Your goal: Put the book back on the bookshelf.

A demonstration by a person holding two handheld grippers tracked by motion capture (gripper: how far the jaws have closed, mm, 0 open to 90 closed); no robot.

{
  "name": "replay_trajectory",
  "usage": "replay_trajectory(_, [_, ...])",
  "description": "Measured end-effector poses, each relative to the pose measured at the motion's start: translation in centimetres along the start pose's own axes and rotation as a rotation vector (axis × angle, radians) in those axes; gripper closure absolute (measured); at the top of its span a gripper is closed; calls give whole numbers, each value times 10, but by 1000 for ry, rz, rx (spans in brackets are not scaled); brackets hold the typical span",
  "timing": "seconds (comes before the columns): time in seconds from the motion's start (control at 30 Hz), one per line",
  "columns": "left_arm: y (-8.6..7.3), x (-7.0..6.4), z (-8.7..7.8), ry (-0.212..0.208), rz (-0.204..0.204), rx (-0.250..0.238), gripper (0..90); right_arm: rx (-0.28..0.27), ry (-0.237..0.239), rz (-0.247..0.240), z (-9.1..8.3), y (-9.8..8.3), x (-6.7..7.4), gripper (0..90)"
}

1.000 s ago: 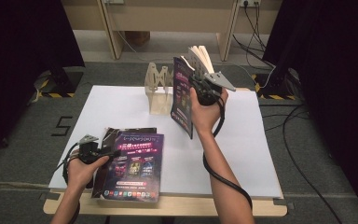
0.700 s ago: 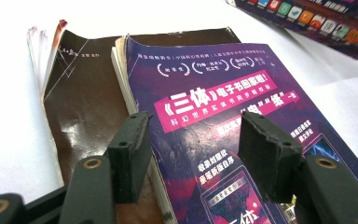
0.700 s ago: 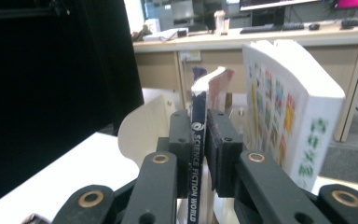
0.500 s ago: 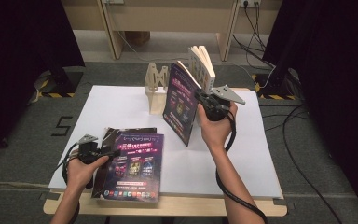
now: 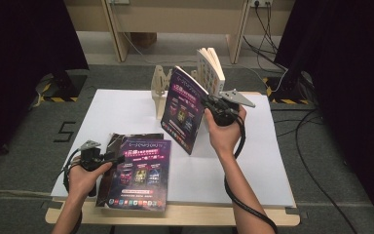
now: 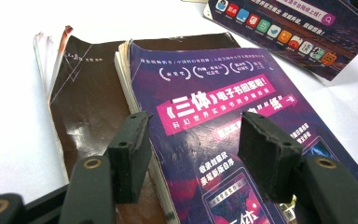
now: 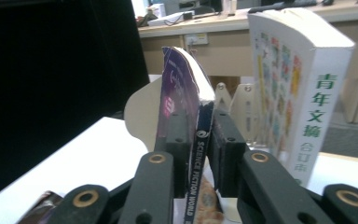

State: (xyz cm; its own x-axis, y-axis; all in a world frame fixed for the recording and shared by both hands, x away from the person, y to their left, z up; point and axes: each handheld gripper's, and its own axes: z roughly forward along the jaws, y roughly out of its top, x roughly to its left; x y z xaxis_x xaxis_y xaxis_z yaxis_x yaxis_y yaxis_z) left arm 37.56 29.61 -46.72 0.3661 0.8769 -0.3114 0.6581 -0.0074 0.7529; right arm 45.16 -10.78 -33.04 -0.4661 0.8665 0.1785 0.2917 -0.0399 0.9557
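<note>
Item one: we record a wooden book rack [image 5: 159, 87] at the far middle of the white worktop [image 5: 272, 165]; every place below is given from it.

Item two: a purple-covered paperback [image 5: 184, 109] is held upright and tilted just in front of the rack and to its right, lifted off the worktop. The right gripper [image 5: 213, 103] grasps it by the spine; in the right gripper view [image 7: 199, 154] we see both jaws clenched on that dark spine, printed "SCIENCE FICTION WORLD".

Item three: a thick white book [image 5: 210, 69] stands upright just right of the rack, behind the held paperback; in the right gripper view it [image 7: 303, 88] shows green characters down its spine.

Item four: a second purple paperback [image 5: 141, 173] lies flat at the near edge of the worktop, well apart from the rack, resting partly on a brown-covered book [image 5: 108, 165] that juts out on its left.

Item five: the left gripper [image 5: 113, 158] sits at the left edge of that flat stack. In the left gripper view [image 6: 193, 154] we see its jaws released, spread above the purple cover [image 6: 223, 121] and gripping nothing.
</note>
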Motion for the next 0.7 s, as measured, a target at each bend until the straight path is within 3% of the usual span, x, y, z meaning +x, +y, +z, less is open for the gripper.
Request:
replay_trajectory(0.43, [1,0,0,-4,3,-2,429,44,46,22,14,9,7,703])
replay_trajectory(0.7, [1,0,0,-8,4,-3,429,77,5,76,30,9,4,773])
